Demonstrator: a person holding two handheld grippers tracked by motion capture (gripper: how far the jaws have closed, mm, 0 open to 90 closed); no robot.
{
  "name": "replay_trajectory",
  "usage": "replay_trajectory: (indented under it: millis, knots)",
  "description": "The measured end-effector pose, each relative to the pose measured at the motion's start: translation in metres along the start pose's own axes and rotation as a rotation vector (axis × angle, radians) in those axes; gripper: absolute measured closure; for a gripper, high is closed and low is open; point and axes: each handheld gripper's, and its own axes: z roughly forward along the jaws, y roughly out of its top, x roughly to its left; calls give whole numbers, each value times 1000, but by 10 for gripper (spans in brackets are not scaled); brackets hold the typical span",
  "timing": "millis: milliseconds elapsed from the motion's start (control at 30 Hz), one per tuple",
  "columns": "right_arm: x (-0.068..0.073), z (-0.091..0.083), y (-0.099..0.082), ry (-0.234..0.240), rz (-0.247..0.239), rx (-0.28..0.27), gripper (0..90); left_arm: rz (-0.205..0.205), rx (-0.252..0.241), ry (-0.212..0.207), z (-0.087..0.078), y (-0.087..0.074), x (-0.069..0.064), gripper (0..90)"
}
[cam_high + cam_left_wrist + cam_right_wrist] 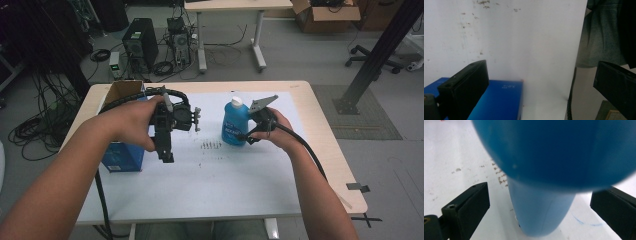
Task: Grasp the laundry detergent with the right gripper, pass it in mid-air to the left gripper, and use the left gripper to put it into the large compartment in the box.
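A blue bottle [234, 123] with a white cap stands upright right of the middle of the white sheet [225, 175]. My right gripper [248, 137] is at its right side. In the right gripper view the bottle [544, 170] stands close up between the spread jaws of that gripper [540, 190], which is open. My left gripper [167, 157] is held above the sheet, jaws pointing down and toward the person, beside a blue box [122, 157]. In the left gripper view this gripper [539, 67] is open and empty, with the blue box [499, 100] at lower left.
The blue box's open cardboard top [122, 90] faces the far left table corner. Dark specks [210, 145] mark the sheet's middle. A cable [102, 200] hangs off the front left edge. On the floor beyond are a computer tower [140, 42], cables and another table [235, 6].
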Motion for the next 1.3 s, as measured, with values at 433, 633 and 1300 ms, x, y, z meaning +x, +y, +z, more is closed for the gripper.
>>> replay_trajectory:
  millis: [433, 633, 1300]
  knots:
    - [1, 10, -3, -5, 30, -93, 25, -3, -5, 7, -2, -3, -1, 4]
    - [0, 12, -5, -11, 47, -128, 37, 0, -6, 9, -2, -3, -1, 4]
    - [4, 18, -11, -43, 48, -166, 177, -1, -7, 10, -1, -3, 1, 8]
